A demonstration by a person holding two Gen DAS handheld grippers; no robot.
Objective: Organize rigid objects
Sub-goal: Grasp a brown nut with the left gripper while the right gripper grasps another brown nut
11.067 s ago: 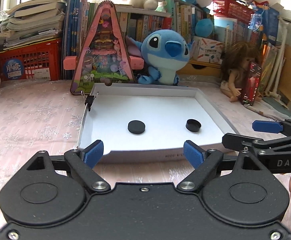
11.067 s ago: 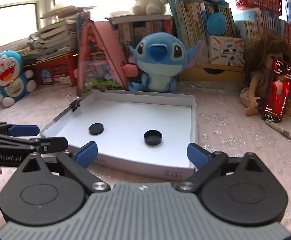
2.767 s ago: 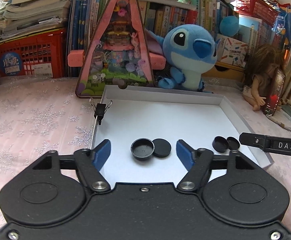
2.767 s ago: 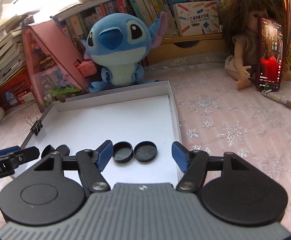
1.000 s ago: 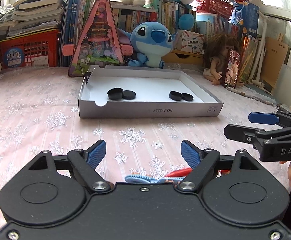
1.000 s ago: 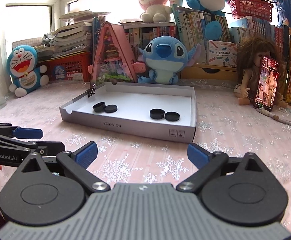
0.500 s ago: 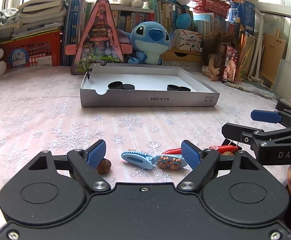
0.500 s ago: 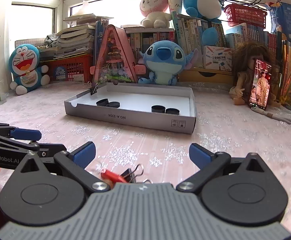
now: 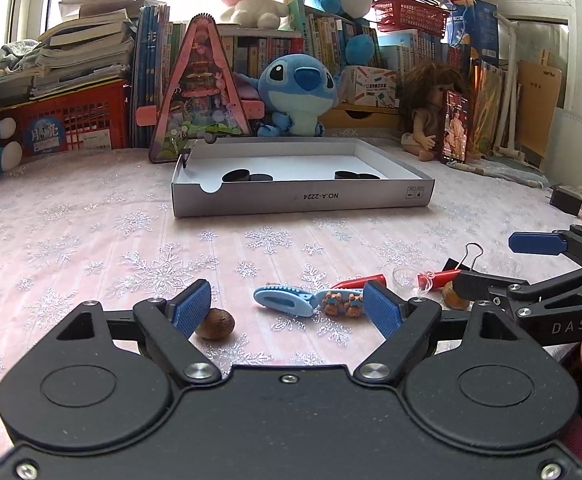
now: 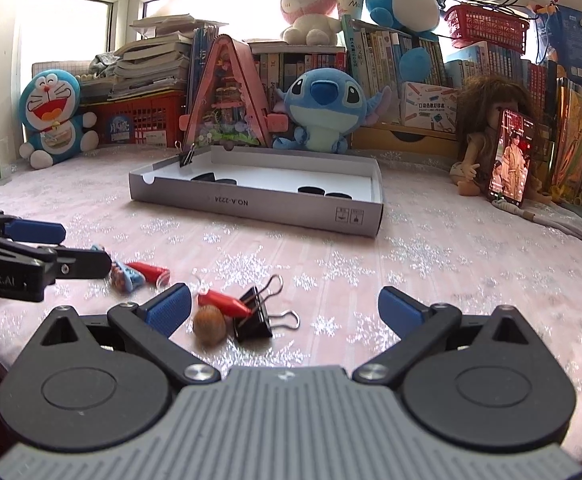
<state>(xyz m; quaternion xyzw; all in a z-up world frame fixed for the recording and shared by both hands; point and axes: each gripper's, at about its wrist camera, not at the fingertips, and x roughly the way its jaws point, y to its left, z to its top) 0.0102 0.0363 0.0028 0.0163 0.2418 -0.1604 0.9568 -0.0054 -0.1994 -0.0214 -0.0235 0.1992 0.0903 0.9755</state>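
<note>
Walnuts, hair clips and a binder clip lie on the snowflake cloth beneath the left gripper and right gripper, both spread open and empty.

shallow white cardboard tray sits flat on the snowflake cloth, two pairs of round black lids inside, one pair left, one right. nearer, loose pieces lie scattered: a brown walnut, a light blue hair clip with little bears, two red-capped clear vials, a second walnut touching a black binder clip.
</note>
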